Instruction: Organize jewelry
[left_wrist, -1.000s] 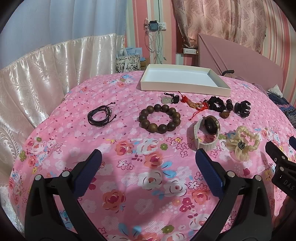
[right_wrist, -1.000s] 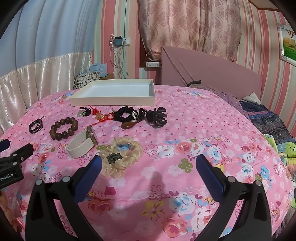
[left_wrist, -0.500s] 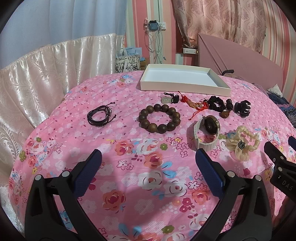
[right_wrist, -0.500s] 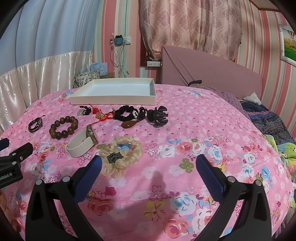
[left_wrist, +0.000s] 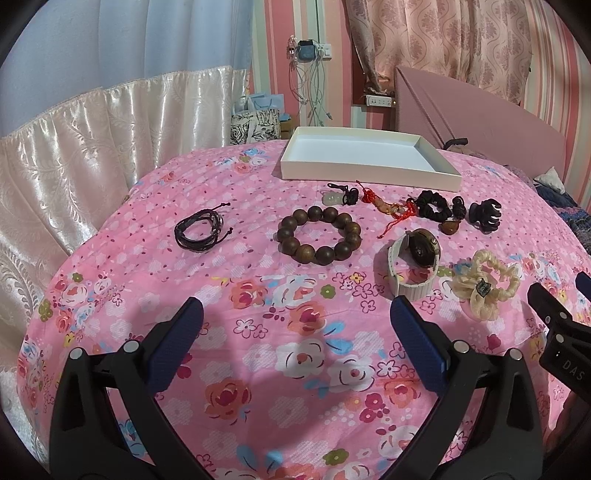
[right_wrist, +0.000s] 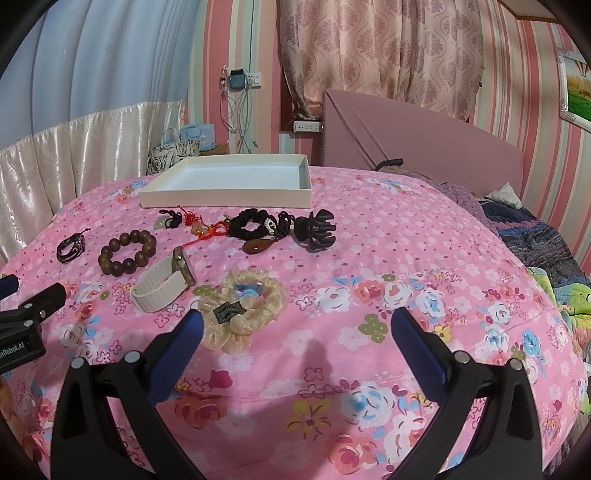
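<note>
Nothing has shifted since a second ago: we hold the left claw (left_wrist: 295, 336) and right claw (right_wrist: 293, 338) wide and empty above the bed (left_wrist: 258, 354), jewelry spread before the bare tray (left_wrist: 369, 176), awaiting sorting.

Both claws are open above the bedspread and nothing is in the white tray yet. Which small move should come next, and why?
Probably lower the right claw forward-left over the cream scrunchie. It is the item nearest that claw, just ahead of its left finger, and it lies apart from the watch. The tray holds nothing, and the left claw has only bare bedspread between its fingers.
</note>
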